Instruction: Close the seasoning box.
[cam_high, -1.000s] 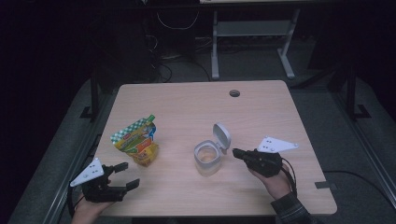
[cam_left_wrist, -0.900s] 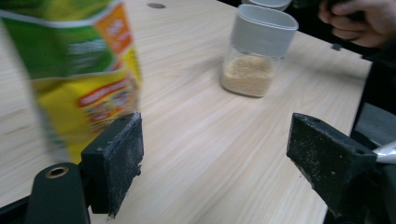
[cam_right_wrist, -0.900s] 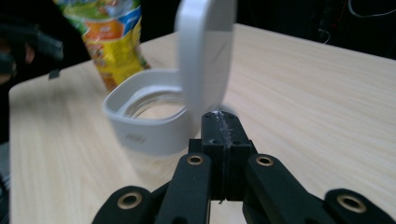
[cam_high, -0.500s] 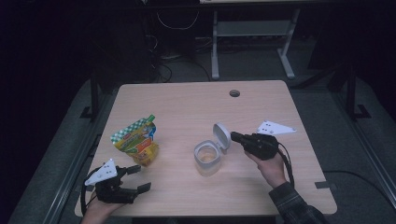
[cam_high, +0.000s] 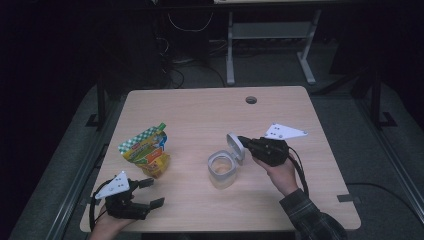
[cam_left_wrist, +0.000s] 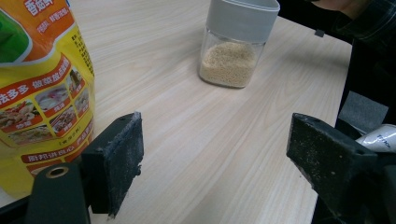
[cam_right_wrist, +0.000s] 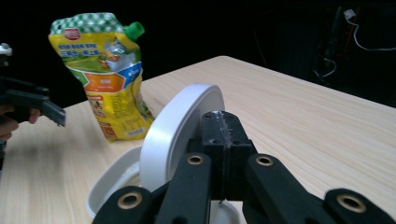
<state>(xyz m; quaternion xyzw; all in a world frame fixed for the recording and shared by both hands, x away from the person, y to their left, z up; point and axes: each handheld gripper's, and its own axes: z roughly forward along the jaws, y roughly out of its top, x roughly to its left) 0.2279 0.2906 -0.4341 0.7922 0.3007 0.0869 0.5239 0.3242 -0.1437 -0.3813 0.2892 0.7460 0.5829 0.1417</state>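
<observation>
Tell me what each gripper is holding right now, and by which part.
Neither holds anything. The right gripper has its jaws shut, pressed against the back of the jar's raised lid. The left gripper is open, beside the pouch.

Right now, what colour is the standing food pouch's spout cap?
Green; the cap on the yellow pouch shows best in the right gripper view.
</observation>
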